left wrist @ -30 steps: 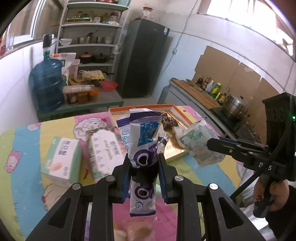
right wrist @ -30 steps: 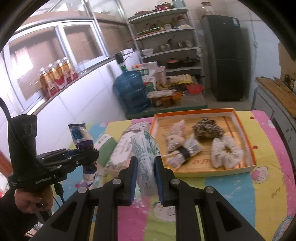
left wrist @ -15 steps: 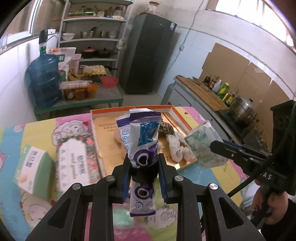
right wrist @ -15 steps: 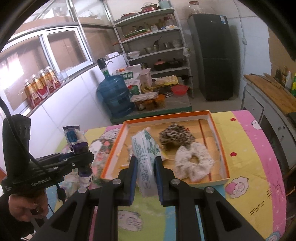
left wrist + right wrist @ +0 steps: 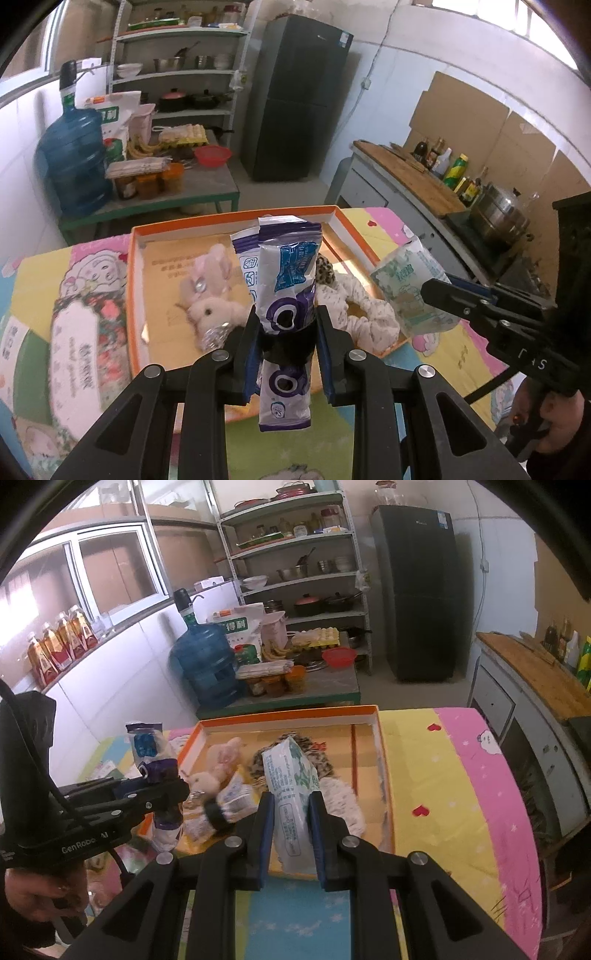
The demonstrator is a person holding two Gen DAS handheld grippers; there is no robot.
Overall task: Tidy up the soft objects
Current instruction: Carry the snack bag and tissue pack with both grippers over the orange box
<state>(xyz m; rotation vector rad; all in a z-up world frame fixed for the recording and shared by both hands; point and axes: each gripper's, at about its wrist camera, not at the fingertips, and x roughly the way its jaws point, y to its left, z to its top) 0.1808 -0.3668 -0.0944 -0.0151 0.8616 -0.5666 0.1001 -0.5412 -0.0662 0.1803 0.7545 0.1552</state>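
I am gripping a purple-and-white soft pouch (image 5: 284, 314) in my left hand-held gripper (image 5: 286, 341) and a green-printed tissue pack (image 5: 293, 797) in my right hand-held gripper (image 5: 291, 830), both above the orange-rimmed cardboard tray (image 5: 229, 218); I am aiming for bare floor, clear of the pink plush rabbit (image 5: 210, 295).

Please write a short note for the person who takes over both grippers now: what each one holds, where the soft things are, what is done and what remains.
Left gripper: shut on a purple and white tissue pack, held above the near edge of the orange tray.
Right gripper: shut on a green and white tissue pack, also over the tray's near edge.
Done: pink plush toy, leopard scrunchie and white scrunchie lie in the tray.
Left: set both packs down in the tray; then the floral tissue pack and the green one on the tablecloth.
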